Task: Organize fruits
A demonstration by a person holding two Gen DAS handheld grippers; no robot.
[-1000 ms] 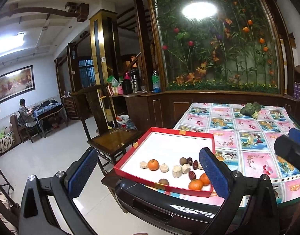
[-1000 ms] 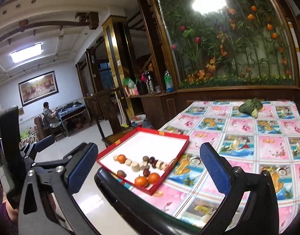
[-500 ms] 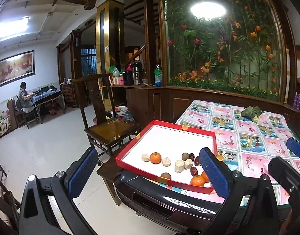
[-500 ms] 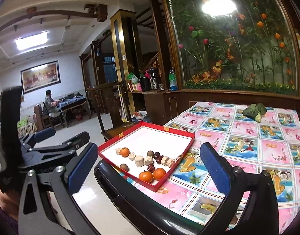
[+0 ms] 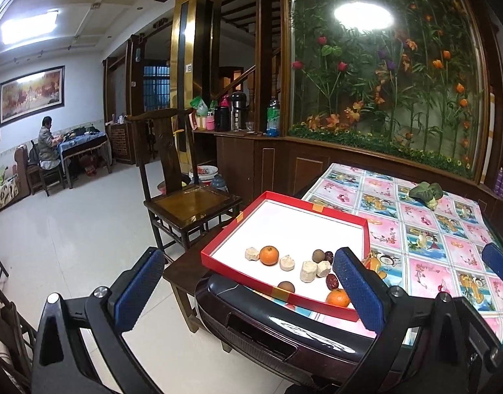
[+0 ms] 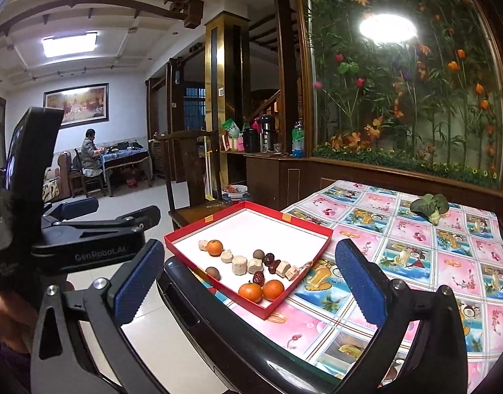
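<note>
I am holding both grippers short of the table edge, above the floor side. My left gripper (image 5: 248, 282) is spread wide with nothing between its blue pads (image 5: 358, 287). My right gripper (image 6: 249, 282) is likewise released and grasping nothing; its pads (image 6: 356, 282) are standing well apart.

The fruits are sitting in a red tray (image 6: 297, 223) that is lying at the near left corner of the table (image 6: 415, 246), with its corner sticking out past the table's edge. One orange (image 6: 215, 247) is resting toward the left of the tray, with a pale chunk (image 6: 203, 245) just beside it on one side and another (image 6: 227, 256) on the other. Two more oranges (image 6: 261, 290) are sitting side by side, touching, at the tray's near corner. Between these, I am seeing a loose row of pale cylinders (image 6: 239, 264), a brown longan (image 6: 258, 254) and dark red dates (image 6: 271, 259), running toward the tray's right wall. A second longan (image 6: 213, 272) is lying alone by the near wall, and one date (image 6: 258, 277) is sitting just beside the two oranges.

In the left view, the right pad is hiding part of the near oranges, so only one (image 5: 338, 297) is showing there.

A green vegetable (image 6: 428, 207) is lying far back on the patterned tablecloth, well apart from the tray. A wooden chair (image 5: 189, 197) is standing beside the table.
</note>
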